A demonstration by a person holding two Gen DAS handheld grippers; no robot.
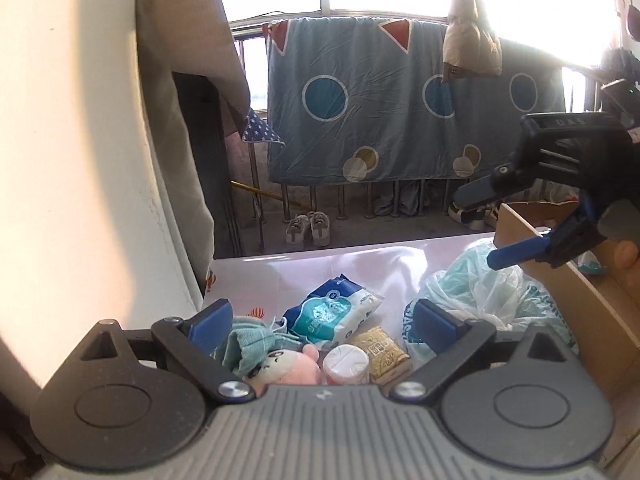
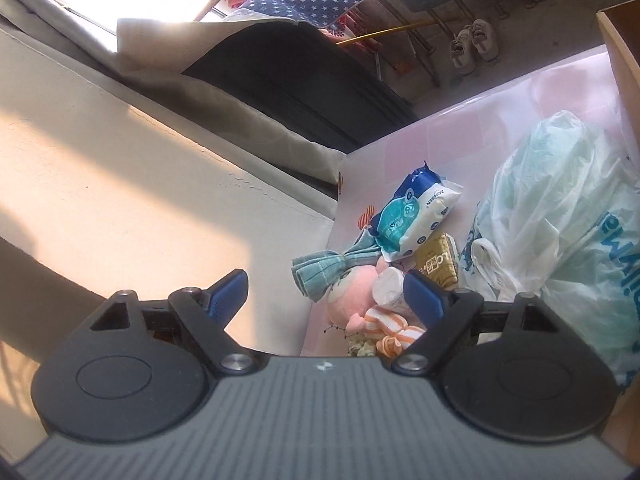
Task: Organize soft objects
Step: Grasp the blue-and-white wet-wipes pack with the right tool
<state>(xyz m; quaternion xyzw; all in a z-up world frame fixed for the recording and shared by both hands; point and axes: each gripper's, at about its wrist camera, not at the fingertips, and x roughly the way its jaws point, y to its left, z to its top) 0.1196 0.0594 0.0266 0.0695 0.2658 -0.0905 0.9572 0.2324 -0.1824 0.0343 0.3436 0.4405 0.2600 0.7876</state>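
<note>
- Both pairs of my blue-padded fingers stand spread apart with nothing between them: my left gripper (image 1: 322, 322) fills the bottom of the left wrist view, my right gripper (image 2: 326, 294) the bottom of the right wrist view.
- My right gripper (image 1: 516, 228) also shows at the right edge of the left wrist view, raised above the near wall of the brown cardboard box (image 1: 568, 288), fingers parted and holding nothing.
- That cardboard box (image 2: 618, 64) runs down the right edge of the right wrist view; I cannot tell what lies inside it.
- Just beside the box on the pale pink glossy tabletop (image 1: 304, 268) sits a crumpled translucent white plastic bag with teal lettering (image 2: 560, 216); its contents are hidden.
- Soft things lie loose in a cluster on the table, lower centre of both views: a blue-and-white soft pack of wipes (image 2: 416, 216), a teal fringed cloth (image 2: 328, 270) and a pink plush toy with a pale face (image 2: 352, 296), each touching its neighbour.
- A small gold packet (image 2: 438, 266) and a white cylindrical roll (image 2: 390, 288) press against the plush; an orange-and-white striped fabric piece (image 2: 394, 330) lies nearest my right fingers.
</note>
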